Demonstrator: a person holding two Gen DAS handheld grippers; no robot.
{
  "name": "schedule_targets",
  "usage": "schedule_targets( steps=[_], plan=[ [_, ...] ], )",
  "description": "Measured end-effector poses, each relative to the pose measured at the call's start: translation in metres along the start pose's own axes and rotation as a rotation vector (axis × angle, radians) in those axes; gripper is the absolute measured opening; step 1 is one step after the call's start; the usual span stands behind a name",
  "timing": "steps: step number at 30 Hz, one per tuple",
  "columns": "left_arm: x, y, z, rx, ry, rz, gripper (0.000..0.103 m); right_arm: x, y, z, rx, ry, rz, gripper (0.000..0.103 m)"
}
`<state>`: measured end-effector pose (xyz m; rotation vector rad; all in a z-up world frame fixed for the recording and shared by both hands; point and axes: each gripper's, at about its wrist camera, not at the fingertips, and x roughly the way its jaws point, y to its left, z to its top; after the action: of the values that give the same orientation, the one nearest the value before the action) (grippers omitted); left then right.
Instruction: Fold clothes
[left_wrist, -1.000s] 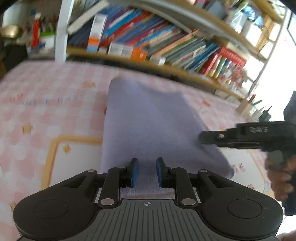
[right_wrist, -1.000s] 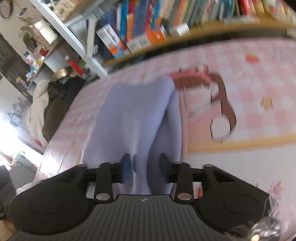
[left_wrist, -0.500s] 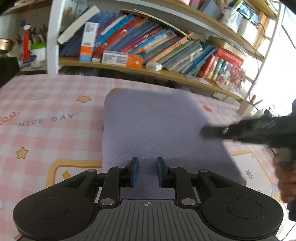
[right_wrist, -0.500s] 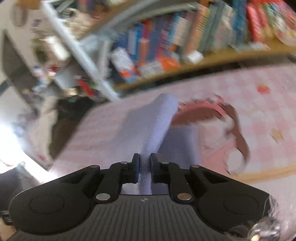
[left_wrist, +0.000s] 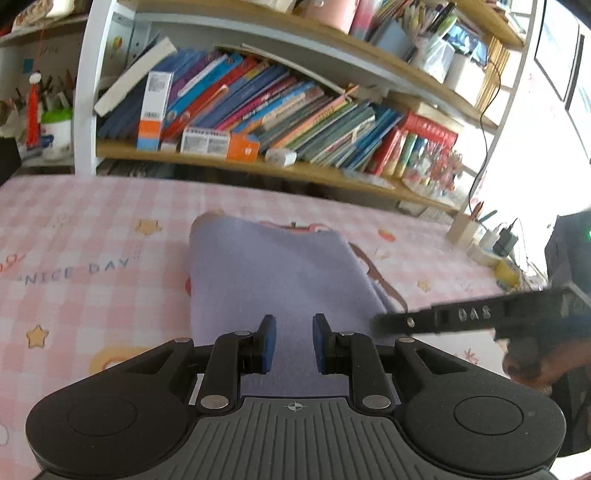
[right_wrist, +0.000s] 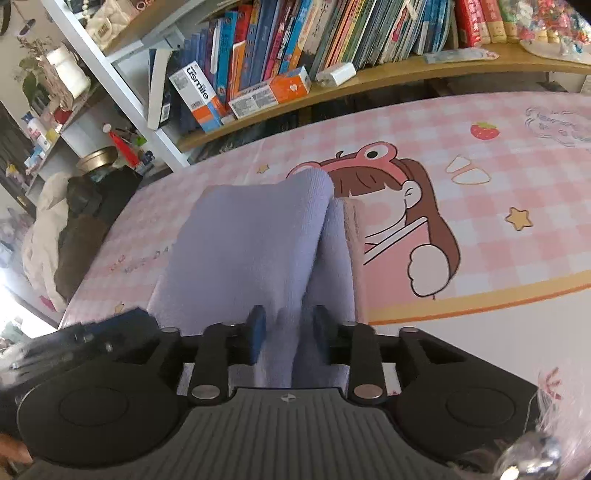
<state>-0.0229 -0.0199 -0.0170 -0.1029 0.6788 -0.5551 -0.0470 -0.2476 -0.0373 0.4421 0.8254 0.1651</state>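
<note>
Right gripper (right_wrist: 286, 339) reopened; one lavender garment (left_wrist: 280, 280).

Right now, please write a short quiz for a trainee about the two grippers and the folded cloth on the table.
1. True or false: the left gripper is shut on the lavender cloth.
2. What lies between the fingers of the right gripper? A) a book B) a raised fold of the cloth C) nothing
3. Which words are printed on the pink checked table cover, left of the cloth?

Key: 1. False, it is open above the cloth. 2. B. 3. NICE DAY.
</note>
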Motion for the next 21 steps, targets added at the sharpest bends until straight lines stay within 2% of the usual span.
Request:
schedule_targets(
  steps=[4,6,8,10,17,21],
  plan=[
    [0.008,0.001,0.003,0.012,0.017,0.002,0.02,-0.002,0.001,-0.005,0.014,0.003,0.0,0.028],
    [0.02,0.003,-0.001,0.018,0.072,0.025,0.02,0.0,0.003,-0.006,-0.002,0.014,-0.002,0.014],
    [0.026,0.005,-0.004,0.023,0.096,0.034,0.021,-0.002,0.007,-0.008,-0.017,-0.001,0.008,0.008],
    [0.028,0.007,-0.003,0.019,0.106,0.029,0.021,-0.013,0.011,-0.008,-0.019,-0.058,0.026,0.007],
    [0.031,0.008,-0.004,0.031,0.115,0.025,0.024,0.002,0.016,-0.017,-0.024,-0.016,-0.114,0.006],
    [0.03,0.01,-0.003,0.033,0.111,0.015,0.024,0.004,0.019,-0.018,-0.045,-0.01,-0.137,0.007]
  ],
)
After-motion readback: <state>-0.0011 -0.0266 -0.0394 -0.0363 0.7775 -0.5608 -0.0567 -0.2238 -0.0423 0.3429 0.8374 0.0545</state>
